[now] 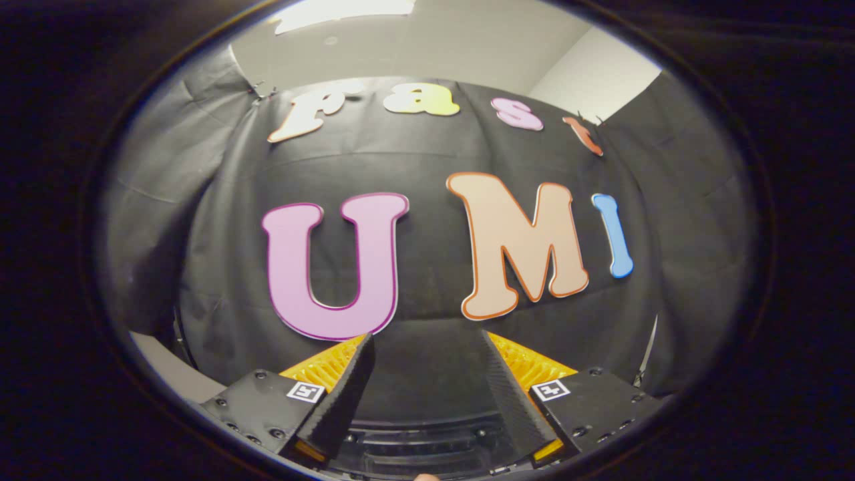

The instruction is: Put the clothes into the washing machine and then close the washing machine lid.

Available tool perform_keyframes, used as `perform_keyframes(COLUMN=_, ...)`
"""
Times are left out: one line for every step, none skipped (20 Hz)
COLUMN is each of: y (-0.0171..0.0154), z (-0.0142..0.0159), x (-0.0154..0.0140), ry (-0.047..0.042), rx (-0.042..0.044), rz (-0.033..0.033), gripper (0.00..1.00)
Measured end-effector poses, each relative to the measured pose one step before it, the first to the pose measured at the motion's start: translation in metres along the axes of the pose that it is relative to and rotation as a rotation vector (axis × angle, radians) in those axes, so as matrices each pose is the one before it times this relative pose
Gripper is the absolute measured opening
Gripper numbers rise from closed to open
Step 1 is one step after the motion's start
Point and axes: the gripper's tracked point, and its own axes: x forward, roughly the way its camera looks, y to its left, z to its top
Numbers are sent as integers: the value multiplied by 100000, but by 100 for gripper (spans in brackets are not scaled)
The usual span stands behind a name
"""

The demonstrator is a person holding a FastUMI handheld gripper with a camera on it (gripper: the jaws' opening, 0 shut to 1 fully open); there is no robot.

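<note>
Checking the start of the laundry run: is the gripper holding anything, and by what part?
Nothing is held. The gripper is open, fingers spread, only the black cloth wall beyond.

Dim overall; bright from a ceiling light [344, 10] above. Soft shadows in cloth folds. Strong fisheye bending at edges, slightly soft focus.

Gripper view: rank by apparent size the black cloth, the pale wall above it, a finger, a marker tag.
1. black cloth
2. pale wall
3. fingers, alike, enlarged by nearness
4. marker tags, alike
The gripper is open, holding nothing.
</note>
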Motion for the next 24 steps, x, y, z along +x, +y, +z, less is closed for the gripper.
perform_keyframes(y=184, z=-2229, x=858, ry=11226, rx=-4309, rz=-1048, gripper=96)
perform_keyframes(y=1356, z=-2014, x=568, ry=7536, rx=-2069, rz=6054, gripper=97)
perform_keyframes(y=1203, z=-2152, x=473, ry=5777, rx=-2403, rz=5151, gripper=98)
perform_keyframes(y=1147, z=-2714, x=1325, ry=6084, rx=-2916, rz=2643, gripper=99)
perform_keyframes(y=401, z=-2378, x=734, ry=7866, rx=-1584, rz=649, gripper=99)
perform_keyframes(y=-346, z=1480, x=-387, ry=-9776, rx=5076, rz=-2905, gripper=100)
perform_keyframes(y=-147, z=-986, x=565, ry=3691, rx=1219, rz=44, gripper=100)
perform_keyframes(y=68, z=846, x=-267, ry=-3663, rx=816, rz=-610, gripper=99)
perform_keyframes(y=-198, z=-317, x=-150, ry=2411, rx=-2218, rz=226, gripper=99)
perform_keyframes(y=-109, z=216, x=-333, ry=-327, rx=613, rz=-317, gripper=99)
perform_keyframes(y=118, z=-65, x=-239, ry=746, rx=908, rz=-332, gripper=100)
perform_keyframes(y=-124, z=148, x=27, ry=-75, rx=-340, rz=-329, gripper=100)
perform_keyframes(y=-40, z=136, x=-84, ry=-419, rx=65, rz=-314, gripper=100)
perform_keyframes(y=-55, z=-108, x=199, ry=-651, rx=320, rz=-158, gripper=100)
perform_keyframes(y=58, z=90, x=-125, ry=-934, rx=422, rz=-165, gripper=100)
perform_keyframes(y=-24, z=61, x=-203, ry=-355, rx=-225, rz=-81, gripper=100)
perform_keyframes(y=-114, z=167, x=-329, ry=-529, rx=98, rz=-227, gripper=99)
perform_keyframes(y=-187, z=60, x=-959, ry=-8, rx=-330, rz=28, gripper=99)
perform_keyframes(y=-152, z=-288, x=-1044, ry=374, rx=-198, rz=206, gripper=99)
perform_keyframes(y=-68, z=-640, x=-1039, ry=-237, rx=591, rz=104, gripper=99)
perform_keyframes(y=23, z=-276, x=-734, ry=-331, rx=-262, rz=52, gripper=99)
perform_keyframes(y=-41, z=-99, x=-356, ry=-190, rx=-489, rz=-109, gripper=99)
perform_keyframes(y=-97, z=-124, x=-390, ry=-74, rx=-395, rz=27, gripper=99)
perform_keyframes(y=48, z=-101, x=-225, ry=-185, rx=145, rz=142, gripper=99)
